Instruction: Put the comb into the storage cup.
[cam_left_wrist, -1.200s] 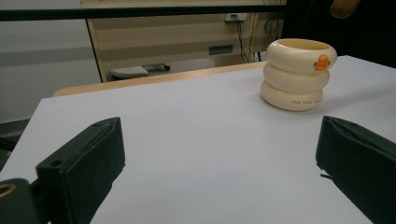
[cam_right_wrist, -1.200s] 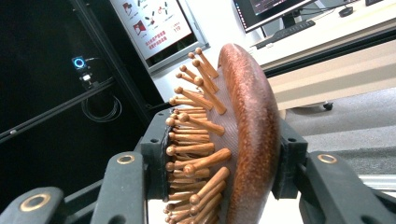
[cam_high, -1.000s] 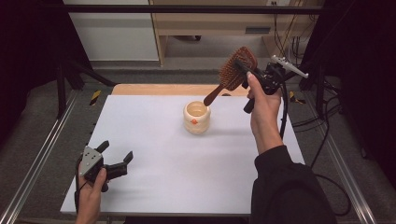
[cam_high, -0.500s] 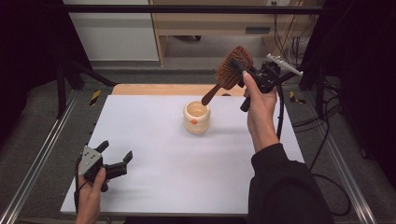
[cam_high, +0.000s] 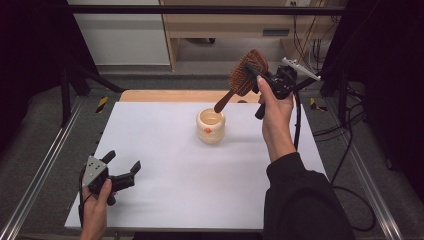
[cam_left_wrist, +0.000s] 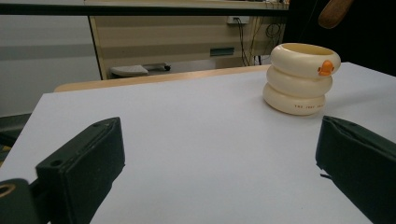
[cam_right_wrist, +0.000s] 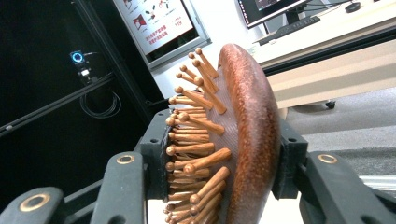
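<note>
A cream ring-stacked cup (cam_high: 210, 126) with an orange mark stands upright at the middle back of the white table (cam_high: 165, 200). Above and to its right, my right gripper (cam_high: 258, 76) is shut on the head of a wooden hairbrush (cam_high: 247, 71). The brush's handle slants down-left, its tip just above the cup's rim. In the right gripper view the jaws clamp the brush head (cam_right_wrist: 245, 135) from bristles and back. My left gripper (cam_high: 123, 161) rests open at the table's front left, pointing at the cup (cam_left_wrist: 299, 79); nothing lies between its pads (cam_left_wrist: 88, 158).
A wooden strip (cam_high: 170, 95) runs behind the white table. Metal rails (cam_high: 40, 170) flank both sides. Cables (cam_high: 345, 150) trail on the floor at the right. A cabinet and shelf stand beyond the table's far edge.
The right hand has drifted slightly left with the hairbrush, bringing the handle tip nearer over the cup. The left gripper has not moved.
</note>
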